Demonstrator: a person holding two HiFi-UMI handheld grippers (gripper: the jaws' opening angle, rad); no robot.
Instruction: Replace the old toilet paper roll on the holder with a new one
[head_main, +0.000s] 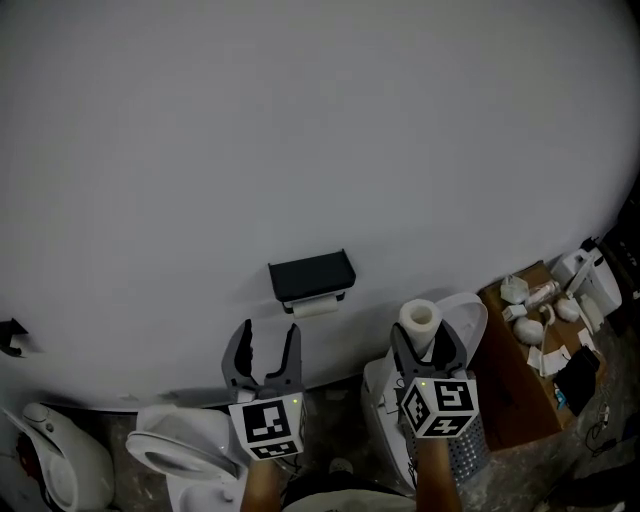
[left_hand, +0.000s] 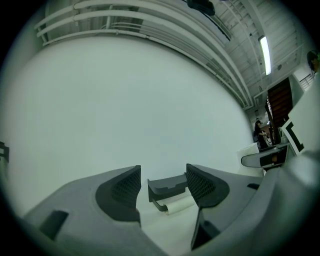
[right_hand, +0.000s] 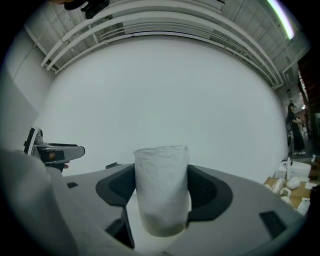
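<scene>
1. The head view is looking steeply down onto the wall (head_main: 300, 120), holder (head_main: 312, 275), left gripper (head_main: 269, 327) and right gripper (head_main: 423, 333);
2. The left gripper view is facing that wall along its jaws, sharing the holder, seen farther off;
3. The right gripper view is facing the same wall, the new roll (right_hand: 161, 190) close before its lens.

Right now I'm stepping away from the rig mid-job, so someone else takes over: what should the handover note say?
Left gripper: open, empty, pointed at the holder on the wall.
Right gripper: shut on the new roll, held upright.
The old roll, nearly spent, sits on the holder.
Done: new roll picked up.
Left: pull the old roll off, fit the new one.
</scene>
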